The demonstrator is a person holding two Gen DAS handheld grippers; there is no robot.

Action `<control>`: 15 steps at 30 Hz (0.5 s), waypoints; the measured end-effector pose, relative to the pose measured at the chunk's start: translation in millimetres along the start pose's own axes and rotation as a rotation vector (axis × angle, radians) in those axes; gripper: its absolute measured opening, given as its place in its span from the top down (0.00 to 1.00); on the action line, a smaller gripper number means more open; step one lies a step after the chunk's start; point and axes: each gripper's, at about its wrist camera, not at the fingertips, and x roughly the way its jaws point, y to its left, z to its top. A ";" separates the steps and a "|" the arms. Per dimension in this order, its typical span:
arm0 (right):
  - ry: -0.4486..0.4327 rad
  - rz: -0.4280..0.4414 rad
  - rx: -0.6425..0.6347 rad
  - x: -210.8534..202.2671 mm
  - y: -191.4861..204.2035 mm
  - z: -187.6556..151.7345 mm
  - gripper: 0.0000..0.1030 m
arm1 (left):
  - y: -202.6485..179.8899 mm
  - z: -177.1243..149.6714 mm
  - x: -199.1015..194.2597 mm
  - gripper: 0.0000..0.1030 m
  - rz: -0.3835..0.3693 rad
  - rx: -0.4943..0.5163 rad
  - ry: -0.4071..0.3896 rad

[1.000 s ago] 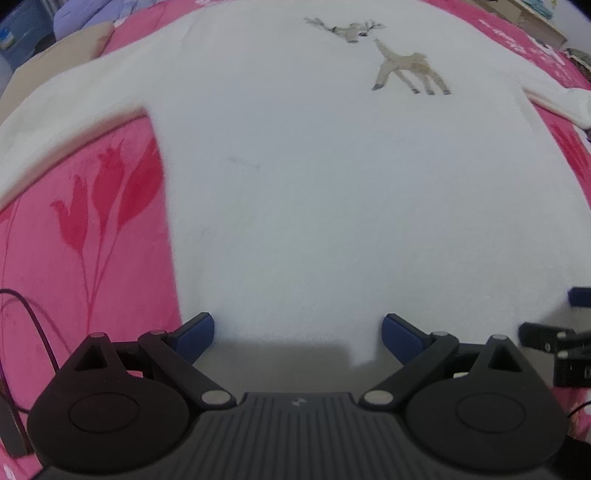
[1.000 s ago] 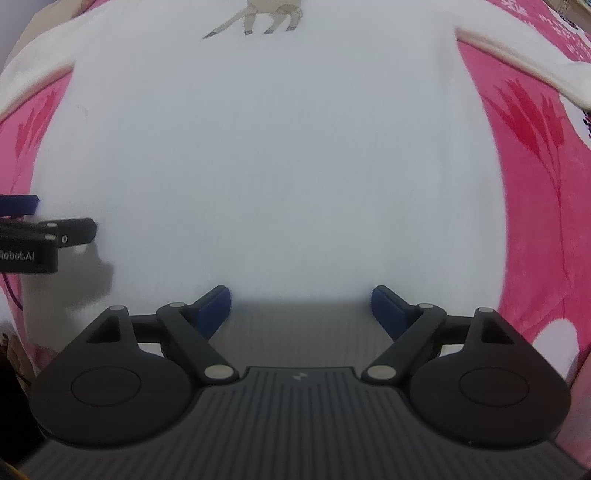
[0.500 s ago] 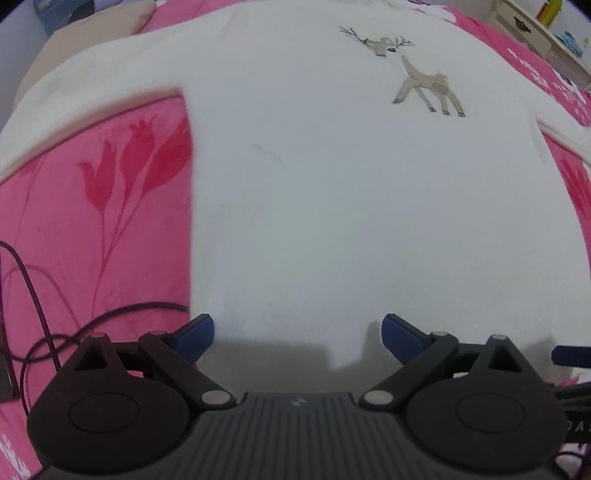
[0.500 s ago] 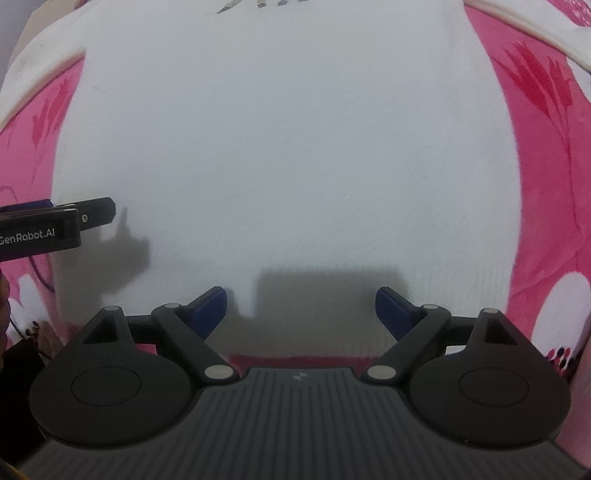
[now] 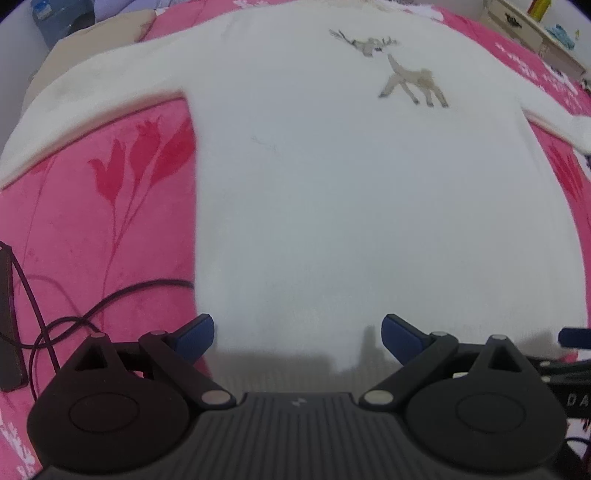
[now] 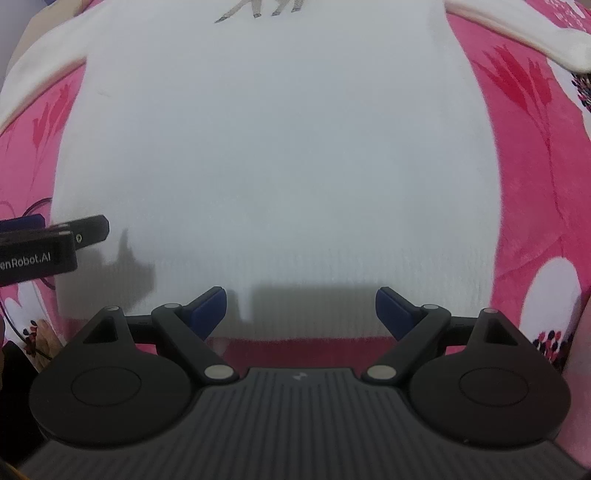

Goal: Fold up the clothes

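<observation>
A white sweater with a small deer print lies flat on a pink blanket, sleeves spread to both sides. My left gripper hangs open over the sweater's bottom hem near its left corner, nothing between its blue pads. Over the hem further right, my right gripper also stands open above the sweater, holding nothing. The left gripper's body shows at the left edge of the right wrist view.
The pink blanket with red tulip prints covers the bed. Dark cables and a dark strap lie on it left of the sweater. A water jug and a beige cushion sit at the far left, a cabinet at the far right.
The left gripper has risen and pulled back toward the hem, so more blanket and the cables show at left. The right gripper has barely moved; the hem edge now shows beneath it.
</observation>
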 end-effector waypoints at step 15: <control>-0.045 -0.014 0.027 -19.5 -2.4 -13.3 0.14 | -15.1 -28.2 -23.0 0.05 -0.023 0.006 0.032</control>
